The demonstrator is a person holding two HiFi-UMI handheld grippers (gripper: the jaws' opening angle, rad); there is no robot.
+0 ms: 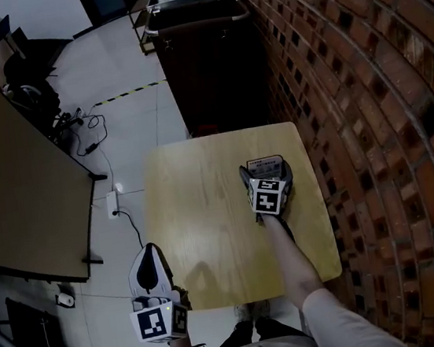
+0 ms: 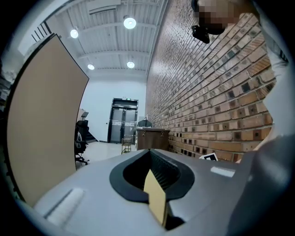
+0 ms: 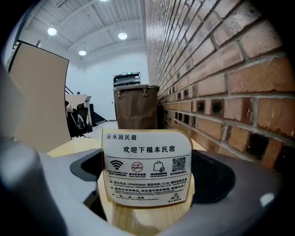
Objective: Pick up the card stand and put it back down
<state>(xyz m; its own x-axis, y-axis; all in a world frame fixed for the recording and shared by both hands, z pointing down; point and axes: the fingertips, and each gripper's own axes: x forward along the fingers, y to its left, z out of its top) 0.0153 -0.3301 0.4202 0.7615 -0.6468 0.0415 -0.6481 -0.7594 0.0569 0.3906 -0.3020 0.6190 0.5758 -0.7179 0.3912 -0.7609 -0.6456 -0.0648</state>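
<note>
The card stand (image 3: 146, 168) is a white printed card on a light wooden base. It stands between the jaws of my right gripper (image 3: 148, 184), which is shut on the wooden base. In the head view the card stand (image 1: 265, 163) shows just beyond the right gripper (image 1: 266, 180), over the right part of the wooden table (image 1: 198, 211). I cannot tell whether the base touches the tabletop. My left gripper (image 1: 152, 274) hangs off the table's near left corner. Its jaws are shut with nothing in them, as the left gripper (image 2: 152, 177) view shows too.
A brick wall (image 1: 365, 94) runs close along the table's right side. Beyond the table's far edge stands a dark cart (image 1: 199, 52). A large tan board (image 1: 20, 187) leans at the left, with cables (image 1: 89, 134) and a power strip (image 1: 113, 204) on the floor.
</note>
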